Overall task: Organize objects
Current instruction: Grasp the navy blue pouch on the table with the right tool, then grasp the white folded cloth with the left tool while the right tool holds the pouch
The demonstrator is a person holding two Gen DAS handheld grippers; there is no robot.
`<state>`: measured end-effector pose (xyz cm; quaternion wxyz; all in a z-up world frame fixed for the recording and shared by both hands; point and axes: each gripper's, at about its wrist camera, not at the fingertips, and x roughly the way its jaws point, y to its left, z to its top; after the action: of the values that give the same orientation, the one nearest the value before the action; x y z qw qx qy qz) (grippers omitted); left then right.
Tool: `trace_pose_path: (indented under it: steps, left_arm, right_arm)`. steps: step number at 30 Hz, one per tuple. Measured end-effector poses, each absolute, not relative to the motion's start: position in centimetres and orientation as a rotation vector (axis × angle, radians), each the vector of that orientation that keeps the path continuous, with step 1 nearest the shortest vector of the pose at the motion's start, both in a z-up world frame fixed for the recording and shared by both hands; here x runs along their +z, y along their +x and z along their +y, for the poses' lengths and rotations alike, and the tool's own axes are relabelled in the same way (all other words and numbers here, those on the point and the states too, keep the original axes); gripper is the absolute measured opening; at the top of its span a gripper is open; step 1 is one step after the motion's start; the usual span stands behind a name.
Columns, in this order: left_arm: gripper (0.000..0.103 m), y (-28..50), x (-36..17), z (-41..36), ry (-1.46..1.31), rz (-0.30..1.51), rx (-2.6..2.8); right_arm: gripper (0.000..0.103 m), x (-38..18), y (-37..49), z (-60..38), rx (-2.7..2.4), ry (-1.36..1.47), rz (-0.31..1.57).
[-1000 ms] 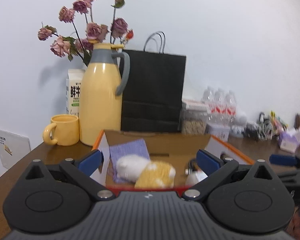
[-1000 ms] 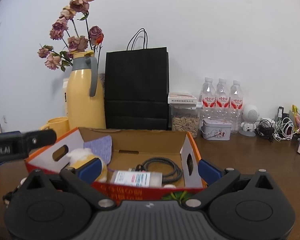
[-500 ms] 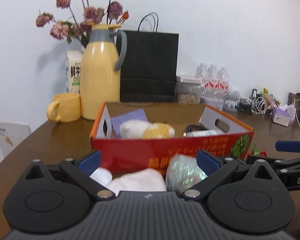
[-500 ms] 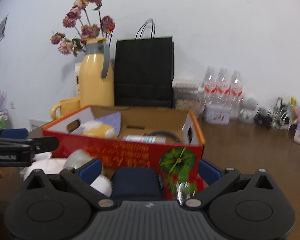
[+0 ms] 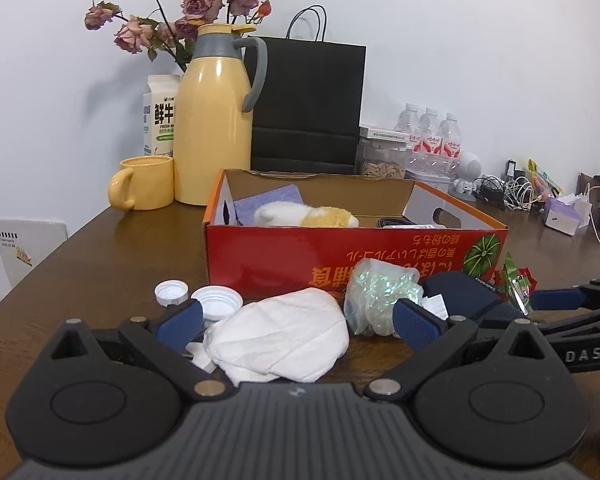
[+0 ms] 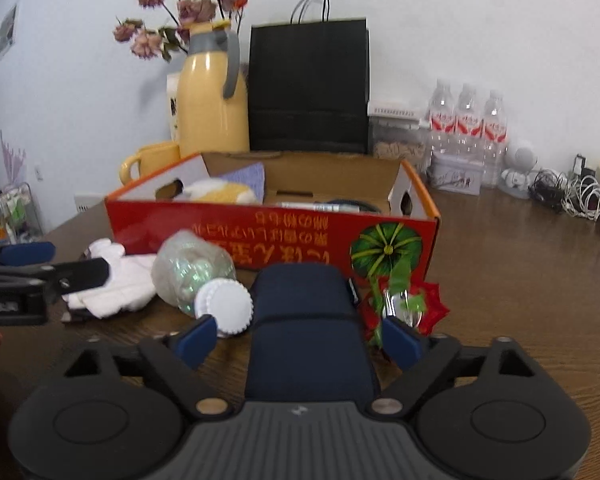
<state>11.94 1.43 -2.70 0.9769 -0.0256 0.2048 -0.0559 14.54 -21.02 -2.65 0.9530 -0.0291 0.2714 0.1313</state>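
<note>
navy pouch [image 6: 306, 320] lay on the table [image 6: 520, 300] just near the red box [image 6: 260, 236], between the right tongs [image 6: 300, 340], jaws closing, pads not yet touching. left tongs [image 5: 296, 322] wide apart around white cloth [image 5: 280, 336], gripping nothing.

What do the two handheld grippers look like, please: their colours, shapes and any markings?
Both look alike. The left gripper and the right gripper have a dark grey ribbed body, two black rounded side housings with circular discs, black angled linkages with silver pivot pins, and blue finger pads. White lettering marks each gripper's side. No sleeves are visible.
</note>
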Motion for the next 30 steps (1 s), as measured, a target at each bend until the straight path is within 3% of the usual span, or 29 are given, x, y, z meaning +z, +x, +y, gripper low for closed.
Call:
trace_pose_path:
  steps: [8, 10, 16, 30]
  left_arm:
    - [0.103, 12.0, -2.8, 1.6, -0.068, 0.421, -0.121]
    - [0.103, 12.1, -2.8, 1.6, -0.069, 0.422, -0.122]
    - [0.103, 12.2, -2.9, 1.7, -0.077, 0.431, -0.122]
    - [0.103, 12.6, -3.1, 1.9, -0.088, 0.449, -0.116]
  right_arm:
    - [0.082, -3.2, 16.7, -20.8, 0.267, -0.062, 0.630]
    - [0.074, -3.4, 17.5, -20.8, 0.273, -0.059, 0.656]
    - [0.073, -4.0, 19.1, -20.3, 0.280, -0.077, 0.702]
    - [0.068, -4.5, 19.6, -19.8, 0.272, -0.088, 0.659]
